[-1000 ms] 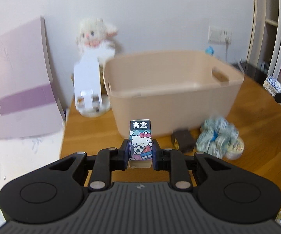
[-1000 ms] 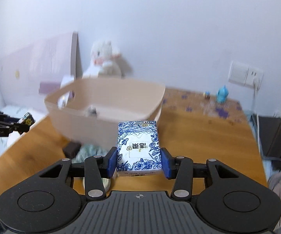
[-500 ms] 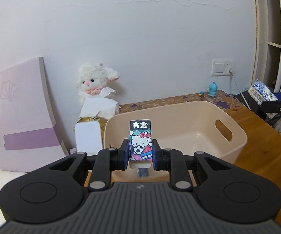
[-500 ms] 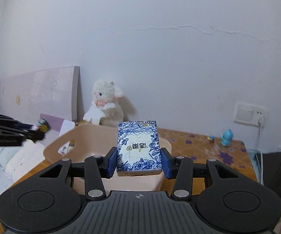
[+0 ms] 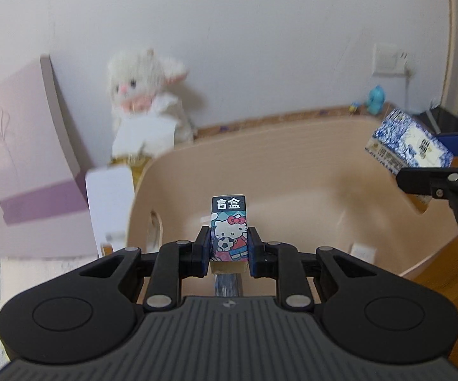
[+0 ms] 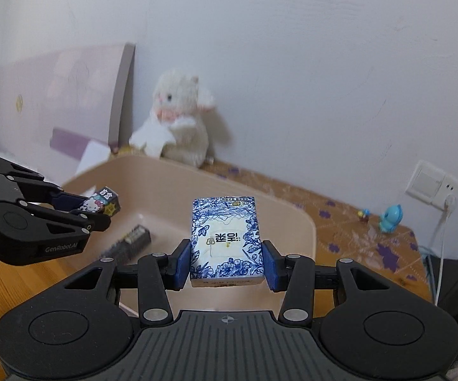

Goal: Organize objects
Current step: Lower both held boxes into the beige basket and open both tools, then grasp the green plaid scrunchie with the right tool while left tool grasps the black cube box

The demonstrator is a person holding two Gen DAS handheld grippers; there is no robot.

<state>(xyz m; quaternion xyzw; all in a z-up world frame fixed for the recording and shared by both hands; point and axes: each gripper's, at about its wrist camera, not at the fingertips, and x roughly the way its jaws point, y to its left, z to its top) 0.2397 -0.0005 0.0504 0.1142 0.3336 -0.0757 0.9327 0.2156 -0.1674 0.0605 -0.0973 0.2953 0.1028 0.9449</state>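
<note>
My left gripper [image 5: 229, 247] is shut on a small Hello Kitty box [image 5: 229, 228] and holds it over the near rim of a beige plastic tub [image 5: 292, 133]. My right gripper [image 6: 227, 262] is shut on a blue-and-white floral tissue pack [image 6: 225, 238] above the tub [image 6: 302, 222]. Each gripper shows in the other's view: the right one with the tissue pack [image 5: 406, 146] at the right, the left one with the Hello Kitty box [image 6: 101, 203] at the left. A dark object [image 6: 133, 241] lies in the tub.
A white plush lamb [image 5: 146, 95] sits against the wall behind the tub; it also shows in the right wrist view [image 6: 178, 117]. A pink board [image 5: 22, 158] leans at the left. A wall socket [image 6: 432, 184] and a small blue figure [image 6: 391, 214] are at the right on the wooden table [image 6: 340, 219].
Both grippers have risen from table level and come in over the tub with their boxes still held. The right gripper has moved close to the left one.
</note>
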